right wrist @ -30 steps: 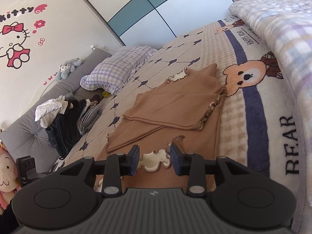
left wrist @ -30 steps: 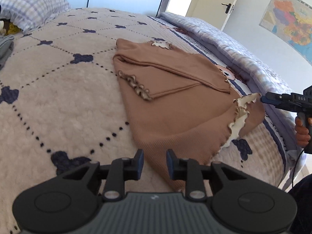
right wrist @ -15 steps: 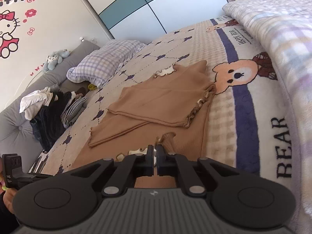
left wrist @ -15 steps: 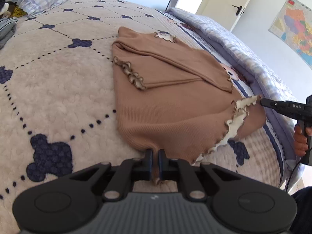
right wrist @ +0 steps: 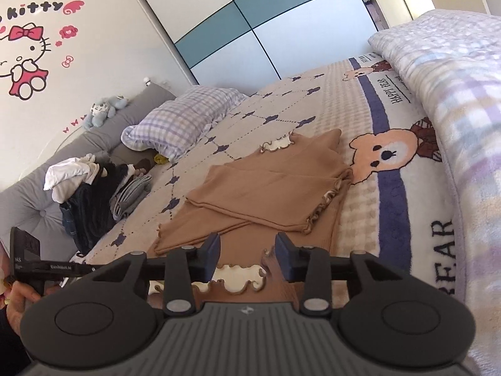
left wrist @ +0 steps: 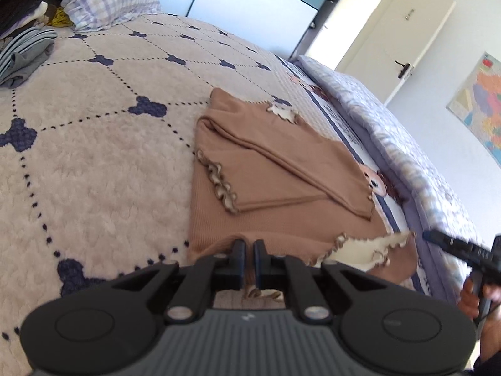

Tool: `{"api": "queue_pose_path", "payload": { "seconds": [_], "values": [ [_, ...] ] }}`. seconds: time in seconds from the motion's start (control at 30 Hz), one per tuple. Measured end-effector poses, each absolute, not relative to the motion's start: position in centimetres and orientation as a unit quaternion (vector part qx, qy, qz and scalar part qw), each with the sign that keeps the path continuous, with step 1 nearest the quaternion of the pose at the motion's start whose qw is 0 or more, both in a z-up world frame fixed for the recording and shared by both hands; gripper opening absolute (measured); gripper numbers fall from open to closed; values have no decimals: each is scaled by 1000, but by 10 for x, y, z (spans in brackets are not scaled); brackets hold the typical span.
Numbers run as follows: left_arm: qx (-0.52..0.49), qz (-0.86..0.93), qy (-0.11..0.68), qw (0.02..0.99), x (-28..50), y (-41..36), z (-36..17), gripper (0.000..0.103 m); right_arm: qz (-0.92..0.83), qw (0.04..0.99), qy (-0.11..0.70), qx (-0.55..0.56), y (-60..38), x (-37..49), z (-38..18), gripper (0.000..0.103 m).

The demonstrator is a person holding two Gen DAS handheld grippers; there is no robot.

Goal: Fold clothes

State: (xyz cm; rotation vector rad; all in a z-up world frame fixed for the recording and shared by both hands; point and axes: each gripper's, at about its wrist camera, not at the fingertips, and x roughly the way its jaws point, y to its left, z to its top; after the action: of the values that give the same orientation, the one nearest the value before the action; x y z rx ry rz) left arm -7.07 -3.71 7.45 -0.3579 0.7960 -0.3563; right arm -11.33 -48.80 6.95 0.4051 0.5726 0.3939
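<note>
We see the brown ribbed ruffle-edged top [left wrist: 281, 188] lying on the cream quilted bed [left wrist: 94, 172]. Left gripper [left wrist: 247, 257] fingers pinch its hem; right gripper [right wrist: 247, 253] fingers are opening around its ruffled hem.

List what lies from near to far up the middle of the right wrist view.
right gripper → cream ruffled hem → brown top → cream collar → wardrobe doors

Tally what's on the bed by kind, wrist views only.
Brown top: 1
Checked pillow: 1
Heap of unfolded clothes: 1, too jumbled to count garments
Rolled checked blanket: 1
Plush toy on the grey headboard: 1
Total: 5
</note>
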Motion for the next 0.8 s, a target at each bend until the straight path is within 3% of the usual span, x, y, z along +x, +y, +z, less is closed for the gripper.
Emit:
{"api": "queue_pose_path", "payload": {
  "seconds": [0.13, 0.2, 0.43, 0.57, 0.67, 0.73, 0.8],
  "values": [
    [-191, -161, 385, 889, -57, -35, 73, 6, 172, 914, 337, 145, -472, -103, 53, 32],
    [-201, -156, 388, 886, -53, -34, 72, 6, 163, 916, 345, 127, -467, -99, 48, 9],
    [-241, -127, 367, 890, -32, -20, 72, 7, 98, 952, 262, 124, -472, -99, 67, 8],
    [-212, -112, 368, 898, -23, -18, 61, 8, 38, 948, 294, 120, -473, -74, 54, 8],
    [-198, -107, 367, 903, -22, -10, 57, 21, 35, 943, 317, 91, -462, -64, 46, 8],
    [-194, -114, 358, 906, -25, -4, 57, 39, 31, 941, 324, 89, -459, -63, 43, 8],
    [-185, -130, 353, 908, -27, -2, 56, 45, 26, 938, 332, 99, -462, -61, 41, 8]
  ]
}}
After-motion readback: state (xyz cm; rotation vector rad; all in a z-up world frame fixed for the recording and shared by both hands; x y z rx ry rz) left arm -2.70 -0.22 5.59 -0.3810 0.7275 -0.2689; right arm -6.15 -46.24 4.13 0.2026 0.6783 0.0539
